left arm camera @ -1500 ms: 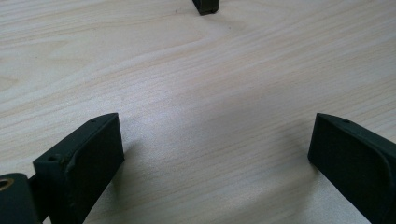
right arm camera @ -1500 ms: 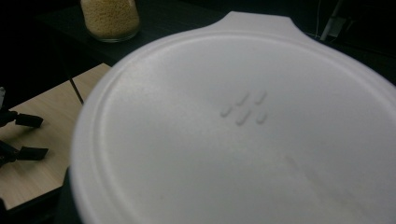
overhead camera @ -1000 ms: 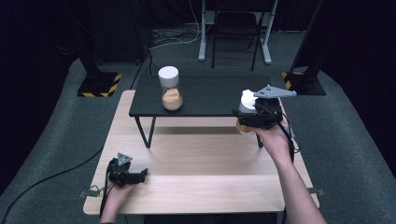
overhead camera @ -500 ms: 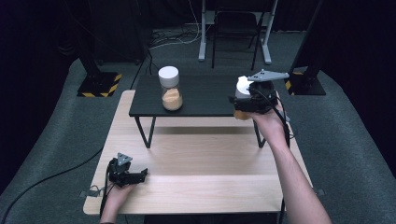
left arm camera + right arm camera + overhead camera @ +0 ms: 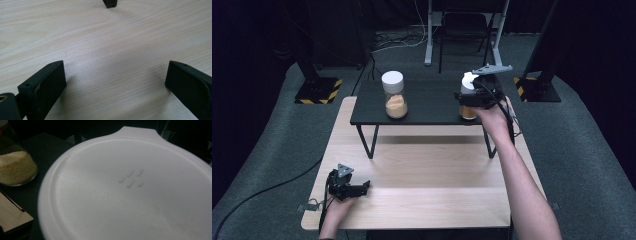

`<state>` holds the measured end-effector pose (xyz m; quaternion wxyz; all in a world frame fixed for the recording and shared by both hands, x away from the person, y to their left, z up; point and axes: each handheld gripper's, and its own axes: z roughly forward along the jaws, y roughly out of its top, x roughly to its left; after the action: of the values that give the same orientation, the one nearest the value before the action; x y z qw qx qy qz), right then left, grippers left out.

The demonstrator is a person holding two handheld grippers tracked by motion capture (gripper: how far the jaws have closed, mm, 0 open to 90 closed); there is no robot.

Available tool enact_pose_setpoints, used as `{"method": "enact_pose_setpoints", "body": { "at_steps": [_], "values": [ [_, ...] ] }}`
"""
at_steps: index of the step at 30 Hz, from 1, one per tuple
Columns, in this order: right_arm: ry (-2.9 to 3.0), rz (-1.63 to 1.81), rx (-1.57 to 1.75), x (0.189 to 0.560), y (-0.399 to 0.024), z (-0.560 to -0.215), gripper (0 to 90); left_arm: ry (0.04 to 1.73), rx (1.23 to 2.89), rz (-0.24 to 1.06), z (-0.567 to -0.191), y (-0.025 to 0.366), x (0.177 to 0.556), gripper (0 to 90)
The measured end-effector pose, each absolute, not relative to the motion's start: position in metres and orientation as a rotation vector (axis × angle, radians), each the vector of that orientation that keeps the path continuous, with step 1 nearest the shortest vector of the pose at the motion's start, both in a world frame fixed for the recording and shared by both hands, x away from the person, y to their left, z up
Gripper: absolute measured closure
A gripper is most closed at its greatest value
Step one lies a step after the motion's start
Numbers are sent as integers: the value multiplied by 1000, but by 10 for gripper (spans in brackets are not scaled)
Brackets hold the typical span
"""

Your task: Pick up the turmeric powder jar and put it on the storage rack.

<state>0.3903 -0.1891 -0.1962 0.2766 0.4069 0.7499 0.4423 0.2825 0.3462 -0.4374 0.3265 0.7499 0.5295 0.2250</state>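
Past the wooden table (image 5: 422, 200), a grey desk frame (image 5: 430, 40) (cables (image 5: 394, 42) beside). Off its far-left corner, a hazard-striped base (image 5: 318, 92).

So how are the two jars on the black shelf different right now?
The left jar stands free near the black shelf's left end; the right jar is at the right end, gripped by the right hand-held gripper. The left jar's fill looks pale orange, the right jar's darker amber. Both have white lids.
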Motion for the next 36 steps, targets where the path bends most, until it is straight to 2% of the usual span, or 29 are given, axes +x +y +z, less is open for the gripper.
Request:
{"method": "enact_pose_setpoints", "body": {
  "at_steps": [9,24,36],
  "values": [
    [2009,1205,1124,408,-187,-204,302,1384,1967,587,-437,347,283,26],
    [2021,1216,1132,412,-191,-204,295,1382,1968,587,-437,347,283,25],
    [2011,1250,1155,403,-201,-201,99,1382,1967,587,-438,347,283,25]
  ]
}}
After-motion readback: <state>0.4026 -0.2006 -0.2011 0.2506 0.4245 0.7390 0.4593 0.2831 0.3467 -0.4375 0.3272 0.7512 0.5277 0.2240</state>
